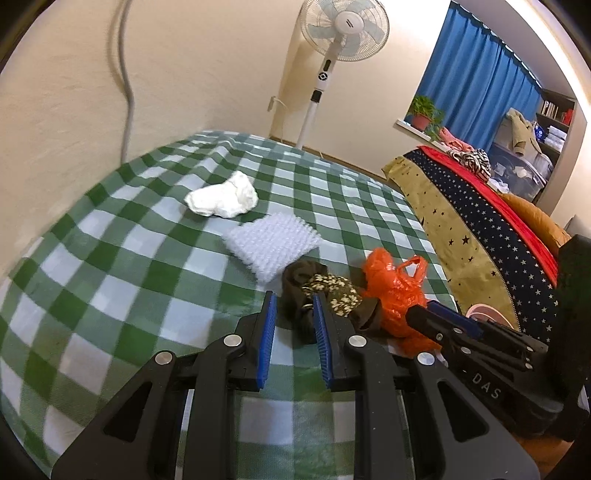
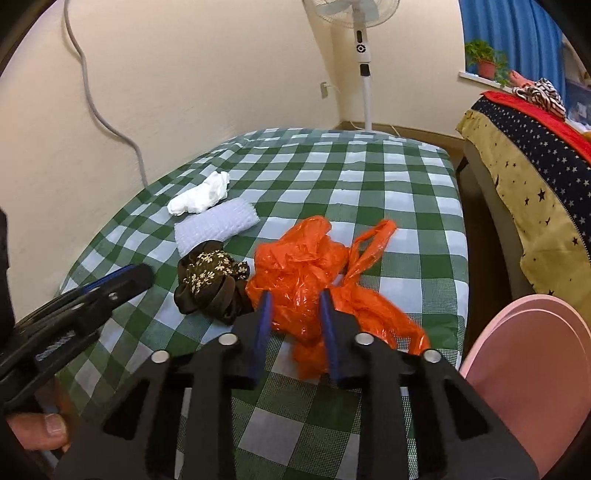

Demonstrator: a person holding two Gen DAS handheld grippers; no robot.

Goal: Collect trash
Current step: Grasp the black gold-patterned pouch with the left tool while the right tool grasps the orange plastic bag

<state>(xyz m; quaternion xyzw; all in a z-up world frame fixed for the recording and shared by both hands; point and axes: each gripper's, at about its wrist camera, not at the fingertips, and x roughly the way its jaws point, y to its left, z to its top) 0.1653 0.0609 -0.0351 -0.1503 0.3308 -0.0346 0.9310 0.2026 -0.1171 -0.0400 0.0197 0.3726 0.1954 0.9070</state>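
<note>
On the green checked tablecloth point(image 1: 110, 258) lie a crumpled white tissue point(image 1: 221, 197), a white bubble-wrap pad point(image 1: 271, 245), a dark floral cloth scrunchie point(image 1: 325, 295) and a crumpled orange plastic bag point(image 1: 395, 291). My left gripper point(image 1: 294, 299) is open, its right finger against the scrunchie. My right gripper point(image 2: 295, 295) is open with its fingertips around the near part of the orange bag point(image 2: 306, 266). The right wrist view also shows the scrunchie point(image 2: 210, 280), the bubble wrap point(image 2: 214, 225) and the tissue point(image 2: 199, 195).
A pink bin point(image 2: 528, 369) stands at the table's right front corner. A bed with a starred cover point(image 2: 535, 166) lies to the right across a narrow gap. A standing fan point(image 1: 343, 33) is behind the table, and a grey cable point(image 2: 92, 92) hangs on the wall.
</note>
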